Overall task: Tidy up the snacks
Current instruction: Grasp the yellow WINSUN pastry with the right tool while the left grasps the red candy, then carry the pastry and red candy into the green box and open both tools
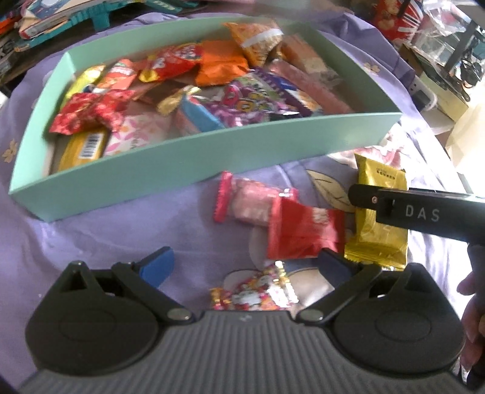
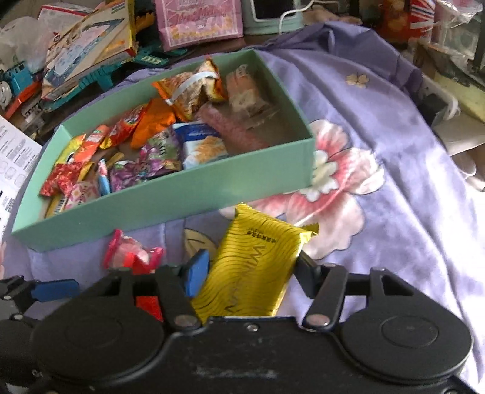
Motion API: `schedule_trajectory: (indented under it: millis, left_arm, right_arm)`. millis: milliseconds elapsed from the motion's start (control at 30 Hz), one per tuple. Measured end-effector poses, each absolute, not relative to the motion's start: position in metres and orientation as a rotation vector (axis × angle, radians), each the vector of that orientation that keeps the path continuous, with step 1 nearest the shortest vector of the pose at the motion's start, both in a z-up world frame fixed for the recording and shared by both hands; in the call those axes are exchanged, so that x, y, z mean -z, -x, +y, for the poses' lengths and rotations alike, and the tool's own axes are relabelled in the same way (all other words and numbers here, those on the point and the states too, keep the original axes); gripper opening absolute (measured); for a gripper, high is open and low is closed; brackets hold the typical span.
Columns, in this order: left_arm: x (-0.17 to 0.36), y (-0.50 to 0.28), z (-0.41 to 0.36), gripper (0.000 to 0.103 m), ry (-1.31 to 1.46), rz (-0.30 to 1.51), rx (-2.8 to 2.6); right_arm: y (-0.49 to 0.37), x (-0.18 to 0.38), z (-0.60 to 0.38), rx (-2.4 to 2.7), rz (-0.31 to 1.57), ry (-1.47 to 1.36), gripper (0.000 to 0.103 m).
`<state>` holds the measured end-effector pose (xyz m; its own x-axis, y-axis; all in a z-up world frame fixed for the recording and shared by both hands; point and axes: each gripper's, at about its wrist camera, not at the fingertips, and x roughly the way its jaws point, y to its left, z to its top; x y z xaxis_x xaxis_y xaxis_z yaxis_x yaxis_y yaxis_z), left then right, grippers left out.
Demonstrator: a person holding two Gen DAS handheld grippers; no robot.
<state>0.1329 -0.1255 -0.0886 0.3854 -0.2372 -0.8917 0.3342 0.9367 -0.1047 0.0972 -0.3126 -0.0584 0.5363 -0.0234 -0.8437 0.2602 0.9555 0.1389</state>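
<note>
A mint-green box [image 1: 212,151] holds several snack packets on a purple floral cloth. In front of it lie a pink packet [image 1: 251,200], a red packet [image 1: 303,230] and a yellow packet [image 1: 379,218]. My left gripper [image 1: 245,266] is open just above the cloth, with a small colourful candy packet [image 1: 257,294] lying between its fingers, untouched. My right gripper [image 2: 251,272] has both pads against the sides of the yellow packet [image 2: 257,266], which still lies on the cloth beside the box [image 2: 182,194]. In the left wrist view, one of the right gripper's fingers [image 1: 363,197] crosses that packet.
Behind the box is clutter: a toy train [image 2: 15,81], game boxes [image 2: 91,39] and a pink bag [image 2: 200,21]. Shelves and plastic bags [image 1: 439,36] stand at the back right. A hand [image 1: 473,303] shows at the right edge. The cloth [image 2: 394,181] spreads wide to the right.
</note>
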Motion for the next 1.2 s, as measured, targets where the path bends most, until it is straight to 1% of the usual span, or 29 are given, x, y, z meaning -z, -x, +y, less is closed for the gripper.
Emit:
schedule_trajectory:
  millis: [233, 300, 367, 400, 433, 467, 500, 633, 733, 800, 833, 867, 1033, 1100, 1167, 1200]
  left_arm:
    - [0.085, -0.130, -0.156, 0.103, -0.122, 1.094, 0.410]
    - [0.084, -0.129, -0.165, 0.096, -0.119, 1.083, 0.419]
    - [0.084, -0.127, -0.174, 0.078, -0.121, 1.079, 0.437]
    - [0.084, -0.125, -0.179, 0.071, -0.130, 1.073, 0.438]
    - [0.084, -0.123, -0.183, 0.056, -0.143, 1.068, 0.448]
    - [0.085, -0.120, -0.186, 0.050, -0.154, 1.067, 0.466]
    - [0.085, -0.118, -0.189, 0.046, -0.160, 1.062, 0.476]
    - [0.086, -0.111, -0.193, 0.047, -0.199, 1.041, 0.485]
    - [0.087, -0.112, -0.197, 0.052, -0.216, 1.043, 0.488]
    - [0.088, -0.109, -0.201, 0.052, -0.248, 1.030, 0.491]
    - [0.087, -0.107, -0.203, 0.050, -0.263, 1.019, 0.499]
    - [0.087, -0.104, -0.203, 0.045, -0.268, 1.013, 0.506]
    - [0.075, -0.100, -0.198, 0.035, -0.243, 0.999, 0.531]
    - [0.070, -0.101, -0.195, 0.032, -0.221, 0.998, 0.536]
    - [0.066, -0.101, -0.191, 0.025, -0.204, 0.995, 0.542]
    - [0.063, -0.101, -0.189, 0.024, -0.193, 0.993, 0.545]
  right_arm:
    - [-0.072, 0.055, -0.351, 0.201, 0.981, -0.319, 0.060]
    - [-0.064, 0.054, -0.355, 0.200, 0.971, -0.328, 0.060]
    - [-0.057, 0.053, -0.358, 0.202, 0.960, -0.332, 0.060]
    - [-0.055, 0.053, -0.359, 0.203, 0.954, -0.331, 0.060]
    - [-0.053, 0.053, -0.359, 0.201, 0.948, -0.332, 0.060]
    - [-0.053, 0.054, -0.359, 0.201, 0.943, -0.333, 0.060]
    - [-0.052, 0.054, -0.360, 0.200, 0.938, -0.333, 0.060]
    - [-0.049, 0.055, -0.360, 0.195, 0.917, -0.335, 0.060]
    - [-0.047, 0.056, -0.357, 0.196, 0.905, -0.320, 0.061]
    - [-0.047, 0.056, -0.354, 0.202, 0.900, -0.303, 0.061]
    - [-0.046, 0.056, -0.353, 0.204, 0.900, -0.297, 0.061]
    - [-0.046, 0.056, -0.352, 0.205, 0.901, -0.295, 0.060]
    - [-0.041, 0.052, -0.362, 0.218, 0.904, -0.364, 0.056]
    - [-0.039, 0.049, -0.367, 0.223, 0.902, -0.386, 0.056]
    - [-0.036, 0.045, -0.368, 0.229, 0.895, -0.390, 0.056]
    - [-0.035, 0.043, -0.368, 0.232, 0.891, -0.390, 0.056]
